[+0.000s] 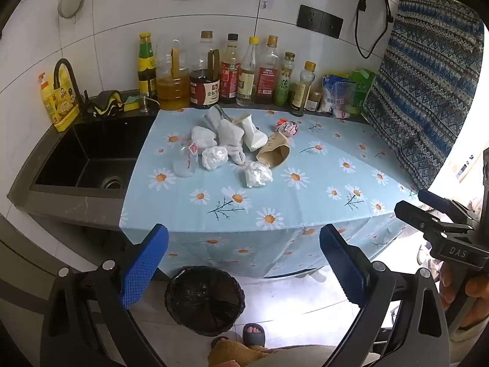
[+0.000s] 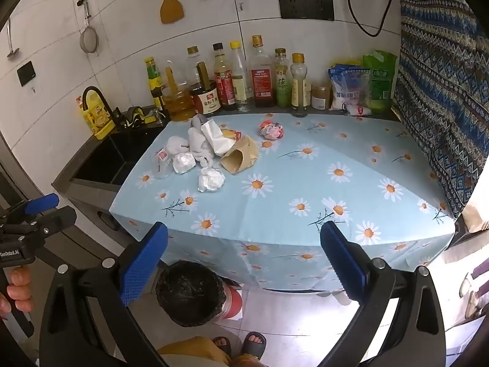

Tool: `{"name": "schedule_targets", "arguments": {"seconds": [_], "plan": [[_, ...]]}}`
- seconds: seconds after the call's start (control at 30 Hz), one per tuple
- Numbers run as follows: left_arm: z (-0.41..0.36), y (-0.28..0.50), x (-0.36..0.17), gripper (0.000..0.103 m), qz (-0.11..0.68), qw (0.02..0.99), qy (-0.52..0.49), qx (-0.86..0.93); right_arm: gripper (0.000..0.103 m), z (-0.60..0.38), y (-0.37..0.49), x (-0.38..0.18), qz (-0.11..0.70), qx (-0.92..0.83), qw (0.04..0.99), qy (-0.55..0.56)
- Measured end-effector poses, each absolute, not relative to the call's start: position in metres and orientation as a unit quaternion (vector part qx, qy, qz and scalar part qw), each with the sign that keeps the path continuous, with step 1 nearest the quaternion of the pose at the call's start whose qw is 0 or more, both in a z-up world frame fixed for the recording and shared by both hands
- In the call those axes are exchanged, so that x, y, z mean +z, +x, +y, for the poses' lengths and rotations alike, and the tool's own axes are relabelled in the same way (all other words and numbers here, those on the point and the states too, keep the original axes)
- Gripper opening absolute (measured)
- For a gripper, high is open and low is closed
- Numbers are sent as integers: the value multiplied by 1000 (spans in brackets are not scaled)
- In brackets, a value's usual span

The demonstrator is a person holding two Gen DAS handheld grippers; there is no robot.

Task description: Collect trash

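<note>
Both tools are hanging back off the front edge of the table (image 1: pixel 305 202), angled down at it, nothing grabbed yet. Left tool (image 1: pixel 244 263) is spread wide with nothing between the pads, right tool (image 2: pixel 244 260) same deal, wide and empty.

The trash sits bunched toward the back left of the daisy cloth: crumpled white paper wads (image 1: pixel 258 175), a squashed white cup (image 1: pixel 253 136), a brown paper cup (image 1: pixel 273 153) lying on its side with its mouth facing me, and a clear plastic bottle (image 1: pixel 185 162). One colourful crumpled wrapper (image 2: pixel 272 131) lies apart from the pile, further right.

The trash bin (image 1: pixel 204 299) is on the floor just below the table's front edge, black liner in. I can't tell if anything's in it, it just looks dark. My guess is it's parked there so each piece is a short drop.
</note>
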State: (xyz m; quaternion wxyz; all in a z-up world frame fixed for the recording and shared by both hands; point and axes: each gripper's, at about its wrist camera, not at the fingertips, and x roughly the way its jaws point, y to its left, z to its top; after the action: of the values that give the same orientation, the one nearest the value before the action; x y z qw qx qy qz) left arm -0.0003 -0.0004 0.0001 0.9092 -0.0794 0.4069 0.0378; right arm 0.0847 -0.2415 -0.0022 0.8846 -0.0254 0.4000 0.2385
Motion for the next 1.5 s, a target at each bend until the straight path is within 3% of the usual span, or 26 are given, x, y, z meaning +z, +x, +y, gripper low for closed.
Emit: {"name": "schedule_targets", "arguments": {"seconds": [1.5], "plan": [[-3,-6,0,96,413,906,-89,33,99,-239,79,-1,419,250,873,-9]]}}
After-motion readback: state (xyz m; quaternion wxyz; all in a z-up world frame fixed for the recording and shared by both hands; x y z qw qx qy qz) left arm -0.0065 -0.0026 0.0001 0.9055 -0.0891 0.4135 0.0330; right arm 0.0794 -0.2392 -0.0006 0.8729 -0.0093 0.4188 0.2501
